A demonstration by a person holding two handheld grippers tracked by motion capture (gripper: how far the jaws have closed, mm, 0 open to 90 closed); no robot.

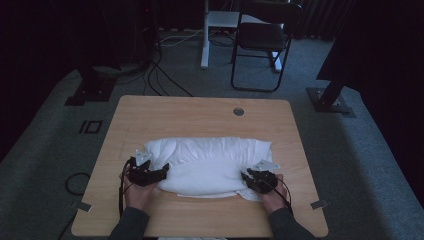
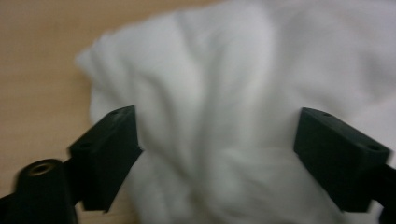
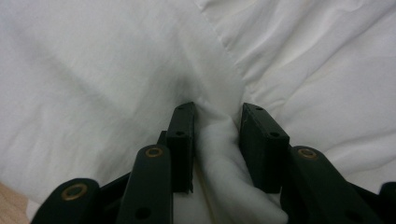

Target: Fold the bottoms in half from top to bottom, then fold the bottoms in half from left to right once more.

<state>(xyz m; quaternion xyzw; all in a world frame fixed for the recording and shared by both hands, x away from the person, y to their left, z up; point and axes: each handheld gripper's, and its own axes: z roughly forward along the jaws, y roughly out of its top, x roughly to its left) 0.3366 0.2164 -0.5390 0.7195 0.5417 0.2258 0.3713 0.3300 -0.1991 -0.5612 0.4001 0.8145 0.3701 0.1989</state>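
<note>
On the light wooden table, a puffy white fabric pillow lies across the middle, tongs at both of its near corners.

Left tongs sit at the pillow's near-left corner, tips touching its edge; in the left gripper view jaws stand wide apart, pillow fabric between them but not pinched. Right tongs at the pillow's near-right corner; in the right gripper view jaws are clamped on a bunched fold of the white cover, seam running just beyond the tips. Round grommet hole in the table beyond the pillow's far edge. Black folding chair on the grey carpet well beyond the pillow.
</note>
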